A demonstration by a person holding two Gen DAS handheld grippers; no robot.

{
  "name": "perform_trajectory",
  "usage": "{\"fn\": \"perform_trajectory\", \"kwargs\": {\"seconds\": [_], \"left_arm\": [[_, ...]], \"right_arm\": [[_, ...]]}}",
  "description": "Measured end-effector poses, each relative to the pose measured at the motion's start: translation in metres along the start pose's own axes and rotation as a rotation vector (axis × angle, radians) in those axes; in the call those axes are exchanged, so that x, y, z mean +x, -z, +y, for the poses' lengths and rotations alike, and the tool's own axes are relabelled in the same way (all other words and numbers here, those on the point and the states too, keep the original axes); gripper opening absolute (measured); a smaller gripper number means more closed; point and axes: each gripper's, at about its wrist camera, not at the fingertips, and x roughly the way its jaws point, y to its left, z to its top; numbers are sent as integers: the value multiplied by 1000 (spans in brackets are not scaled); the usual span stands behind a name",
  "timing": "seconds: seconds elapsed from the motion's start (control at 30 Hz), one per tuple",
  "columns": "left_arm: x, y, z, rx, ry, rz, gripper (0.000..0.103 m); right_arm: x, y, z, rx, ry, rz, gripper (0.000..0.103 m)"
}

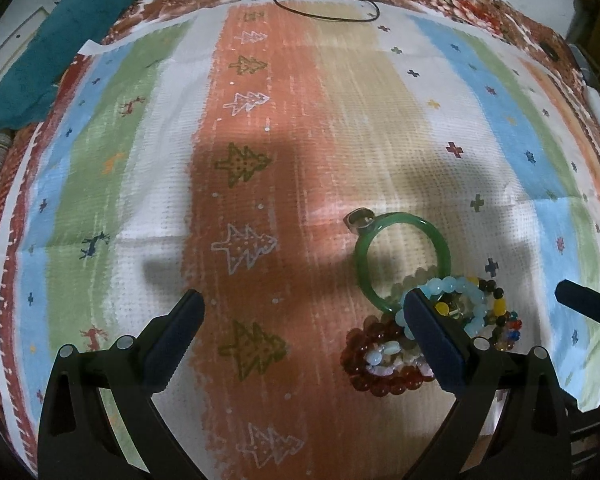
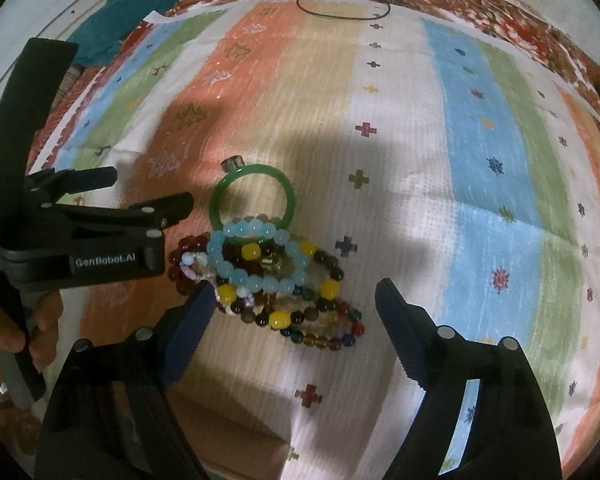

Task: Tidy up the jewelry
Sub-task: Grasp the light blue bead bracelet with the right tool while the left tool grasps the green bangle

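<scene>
A pile of jewelry lies on the striped cloth [image 2: 400,152]. A green bangle [image 2: 288,196] lies at its far side, with a small metal ring [image 2: 233,163] touching its far rim. A light blue bead bracelet [image 2: 236,274] lies on top of dark, yellow and multicoloured bead bracelets [image 2: 324,328]; a red bead bracelet [image 2: 180,254] is at the left. My right gripper [image 2: 294,300] is open, its jaws either side of the pile's near part. My left gripper [image 1: 304,304] is open and empty, the pile by its right finger [image 1: 428,328]. The bangle [image 1: 444,248] and red bracelet [image 1: 374,380] show there too.
A teal cloth [image 1: 52,48] lies at the far left off the striped cloth. A black cable [image 1: 332,4] and white cord lie at the far edge. The left gripper's body [image 2: 100,240] and the hand holding it are at the left of the right wrist view.
</scene>
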Motion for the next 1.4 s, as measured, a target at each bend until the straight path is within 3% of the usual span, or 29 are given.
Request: {"fn": "perform_trajectory", "kwargs": {"seconds": [0.17,0.23,0.57,0.67,0.73,0.97,1.13,1.4], "left_arm": [[10,-4,-1,11,-2,16,90],[14,-6,-1,15,-3,21,88],[26,-12,-6,29,21,37,78],[32,-12,-10,38,26,48,71],[35,-11,-10,38,32,53,58],[41,-11,-18,61,43,50,44],[44,-10,-28,82,71,62,10],[32,-7,-25,45,41,38,8]], "right_arm": [[14,-7,2,-24,10,17,71],[19,-9,2,-31,14,27,60],[38,-18,3,-58,15,55,48],[42,-19,5,-68,17,58,41],[45,-19,4,-69,12,61,34],[51,-21,11,-95,20,54,22],[54,-20,12,-115,48,49,13],[43,-15,12,-111,52,30,12]]}}
